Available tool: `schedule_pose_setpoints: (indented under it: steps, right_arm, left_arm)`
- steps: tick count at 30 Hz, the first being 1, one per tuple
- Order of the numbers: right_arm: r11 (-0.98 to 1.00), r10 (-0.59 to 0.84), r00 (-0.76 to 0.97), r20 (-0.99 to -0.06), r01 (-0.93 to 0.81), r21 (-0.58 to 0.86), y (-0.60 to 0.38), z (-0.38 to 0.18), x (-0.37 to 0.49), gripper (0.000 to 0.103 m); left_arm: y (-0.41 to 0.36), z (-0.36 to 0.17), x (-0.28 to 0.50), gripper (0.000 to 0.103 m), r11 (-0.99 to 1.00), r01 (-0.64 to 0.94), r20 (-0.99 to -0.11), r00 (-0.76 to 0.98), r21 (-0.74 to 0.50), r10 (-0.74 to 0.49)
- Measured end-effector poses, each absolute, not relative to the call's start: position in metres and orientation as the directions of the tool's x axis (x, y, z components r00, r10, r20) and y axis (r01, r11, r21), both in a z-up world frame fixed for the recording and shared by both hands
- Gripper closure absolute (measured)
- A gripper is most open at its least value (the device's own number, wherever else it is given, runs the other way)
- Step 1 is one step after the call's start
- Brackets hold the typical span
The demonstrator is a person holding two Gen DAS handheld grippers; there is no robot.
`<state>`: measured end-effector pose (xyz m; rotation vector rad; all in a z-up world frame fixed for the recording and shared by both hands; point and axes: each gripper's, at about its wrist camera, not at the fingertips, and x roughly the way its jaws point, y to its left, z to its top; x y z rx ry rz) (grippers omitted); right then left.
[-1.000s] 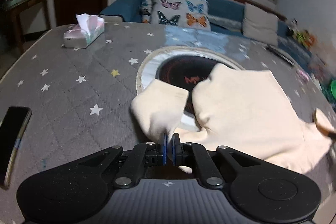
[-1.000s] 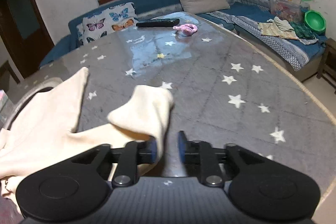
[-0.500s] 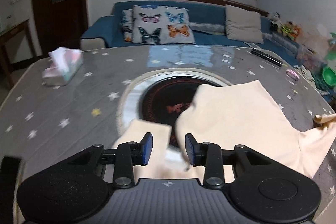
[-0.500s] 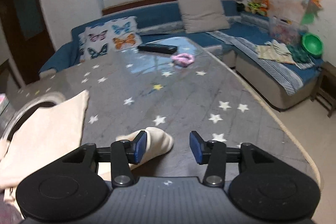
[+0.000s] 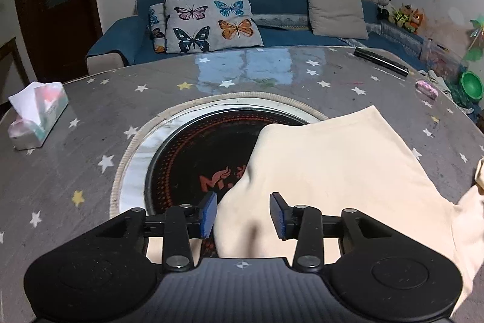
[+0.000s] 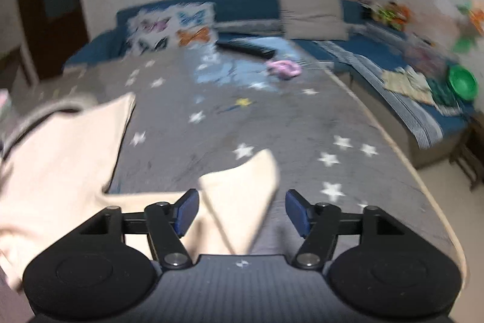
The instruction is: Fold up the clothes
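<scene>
The big grey table [image 5: 90,171] holds a cream shirt [image 5: 348,165], spread partly over the round black burner [image 5: 196,159] in the middle. Both sleeves look just let go, so next comes grabbing a new edge to fold. The left gripper [image 5: 243,212] and right gripper [image 6: 242,212] are opening, with loose cloth lying between their fingers.

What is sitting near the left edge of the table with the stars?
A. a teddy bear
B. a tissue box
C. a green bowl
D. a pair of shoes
B. In the left wrist view a tissue box with a white tissue sticking up sits near the left edge of the star-patterned table, well apart from the cream garment.
</scene>
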<state>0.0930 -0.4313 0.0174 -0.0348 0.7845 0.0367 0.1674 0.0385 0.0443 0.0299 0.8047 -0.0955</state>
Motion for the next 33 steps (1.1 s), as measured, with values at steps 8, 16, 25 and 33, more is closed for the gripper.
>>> schedule_pose_setpoints:
  steps: [8, 16, 25, 33]
  right_arm:
    - [0.970, -0.229, 0.701, -0.676, 0.103, -0.221, -0.453, 0.007, 0.102, 0.031]
    - [0.994, -0.086, 0.752, -0.654, 0.019, -0.109, -0.444, 0.035, 0.108, 0.032]
    - [0.959, 0.219, 0.704, -0.676, -0.284, 0.015, -0.360, 0.033, 0.143, 0.034]
    - [0.916, 0.335, 0.684, -0.649, -0.398, 0.053, -0.313, 0.040, 0.167, 0.038]
  left_arm:
    - [0.030, 0.035, 0.183, 0.049, 0.991, 0.133, -0.728, 0.679, 0.001, -0.090]
    - [0.023, 0.018, 0.205, 0.051, 0.990, 0.138, -0.734, 0.673, 0.006, -0.089]
    - [0.023, 0.011, 0.221, 0.084, 0.985, 0.166, -0.716, 0.684, -0.036, -0.141]
    - [-0.003, 0.030, 0.185, 0.098, 0.954, 0.296, -0.621, 0.741, -0.039, -0.255]
